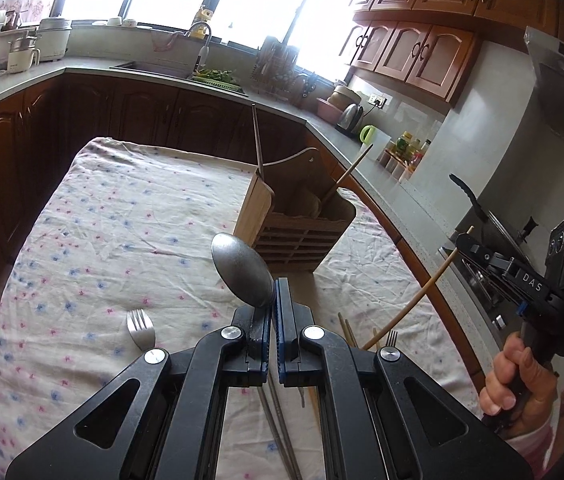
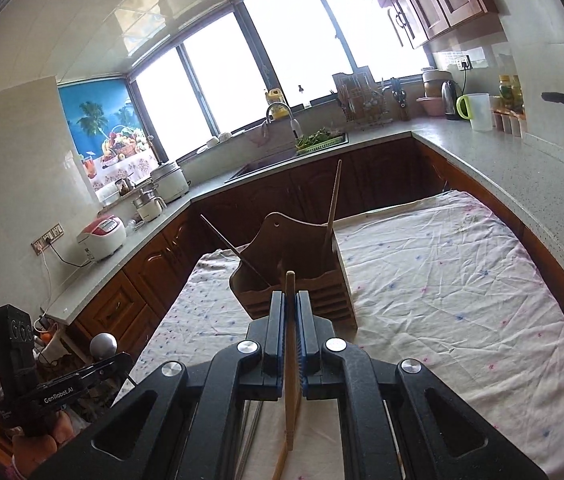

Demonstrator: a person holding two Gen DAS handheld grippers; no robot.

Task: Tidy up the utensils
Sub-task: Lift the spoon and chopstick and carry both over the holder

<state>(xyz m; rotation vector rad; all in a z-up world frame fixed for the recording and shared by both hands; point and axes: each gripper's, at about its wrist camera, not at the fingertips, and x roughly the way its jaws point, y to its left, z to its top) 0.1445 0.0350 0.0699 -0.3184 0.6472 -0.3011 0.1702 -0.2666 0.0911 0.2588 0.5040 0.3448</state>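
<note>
My left gripper (image 1: 273,292) is shut on a metal spoon (image 1: 241,270), its bowl sticking up above the fingertips. My right gripper (image 2: 290,300) is shut on a wooden chopstick (image 2: 290,360), also seen as the right gripper (image 1: 462,242) with the chopstick (image 1: 414,300) slanting down. Ahead on the floral cloth stands a wooden utensil holder (image 1: 302,220), holder (image 2: 302,276), with a metal chopstick (image 1: 257,136) and a wooden chopstick (image 1: 352,172) leaning in it. A fork (image 1: 140,328) lies on the cloth at left; more chopsticks (image 1: 346,330) and a second fork (image 1: 391,337) lie near my fingers.
The table with floral cloth (image 2: 442,280) sits inside a U-shaped kitchen counter (image 1: 362,168) with a sink (image 2: 265,164), rice cookers (image 2: 101,238), kettle (image 1: 350,118) and a stove pan (image 1: 482,220) at right. A hand (image 1: 518,376) holds the right gripper's handle.
</note>
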